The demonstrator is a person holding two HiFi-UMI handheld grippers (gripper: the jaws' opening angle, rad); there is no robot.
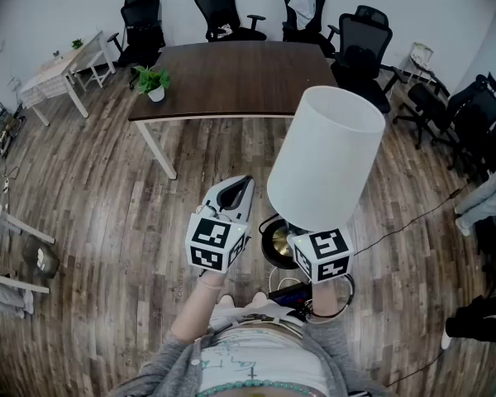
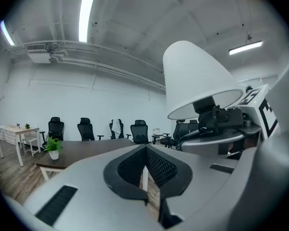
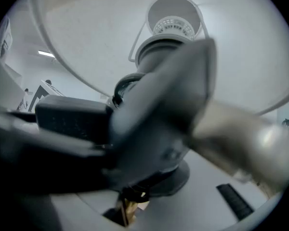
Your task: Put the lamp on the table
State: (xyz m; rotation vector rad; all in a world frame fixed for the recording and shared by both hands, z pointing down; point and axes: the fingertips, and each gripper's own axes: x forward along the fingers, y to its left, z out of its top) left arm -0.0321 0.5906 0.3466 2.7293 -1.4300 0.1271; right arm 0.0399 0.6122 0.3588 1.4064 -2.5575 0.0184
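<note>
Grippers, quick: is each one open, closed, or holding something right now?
Left gripper: closed, nothing in it.
Right gripper: closed on the stem of the white-shaded lamp with a brass base, held off the floor.

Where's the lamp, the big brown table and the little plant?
lamp point(image 1: 326, 155), head view, on its white shade.
table point(image 1: 231, 77), head view, on its bare dark top.
plant point(image 1: 151, 78), head view, on its green leaves.

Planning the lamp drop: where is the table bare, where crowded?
Table top is bare right of the plant at its near-left corner; the lamp hides the near-right corner. Chairs crowd the far and right sides; the near side is open.
</note>
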